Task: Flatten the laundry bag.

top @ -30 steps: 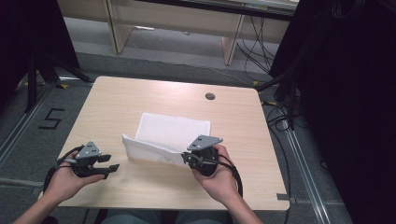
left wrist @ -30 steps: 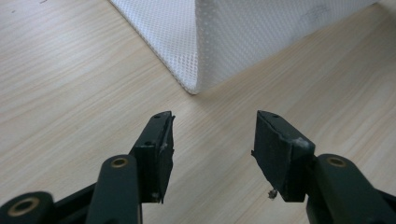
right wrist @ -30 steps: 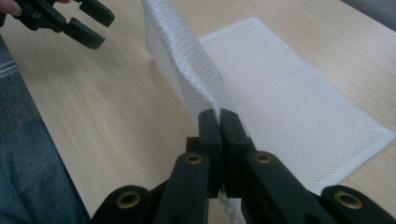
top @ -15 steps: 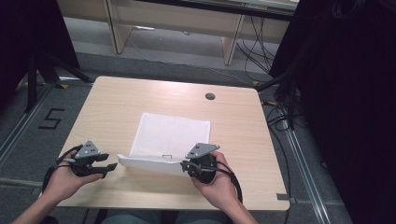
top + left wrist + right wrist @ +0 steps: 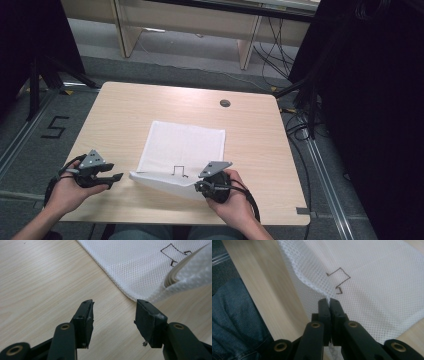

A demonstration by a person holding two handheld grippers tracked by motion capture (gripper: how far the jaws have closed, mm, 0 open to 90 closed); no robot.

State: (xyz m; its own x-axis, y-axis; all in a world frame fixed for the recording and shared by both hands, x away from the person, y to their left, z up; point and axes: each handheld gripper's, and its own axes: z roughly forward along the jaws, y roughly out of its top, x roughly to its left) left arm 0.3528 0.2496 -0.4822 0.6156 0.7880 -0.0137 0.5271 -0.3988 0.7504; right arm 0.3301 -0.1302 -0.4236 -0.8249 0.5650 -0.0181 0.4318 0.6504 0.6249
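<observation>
Currently a person sits at a pale wooden table (image 5: 125,115) with a gripper in each hand; a white mesh cloth (image 5: 185,142) lies at the middle of the table, its far part flat, its near edge lifted and pulled toward the person's side. Seen from above, the right gripper (image 5: 200,186) has its jaws pressed together on the near right corner of that cloth; in the right gripper view the mesh disappears between the closed black jaws, just below a small black line drawing (image 5: 339,281) on the fabric. The left gripper (image 5: 116,177) rests near the table's front left, its jaws spread with nothing between them, just beside the cloth's near left corner but apart from it.

Judging from this, the pinch holds only a thin sliver of mesh, so a further pull could slip the corner free and let the fold fall open; with just one corner held, the near edge could also drag askew and leave a crooked fold.

Compared with a second ago, the right gripper has drawn the held corner nearer the person and lower toward the table; the lifted flap now lies flatter and longer along the front; the left gripper has kept its place.
</observation>
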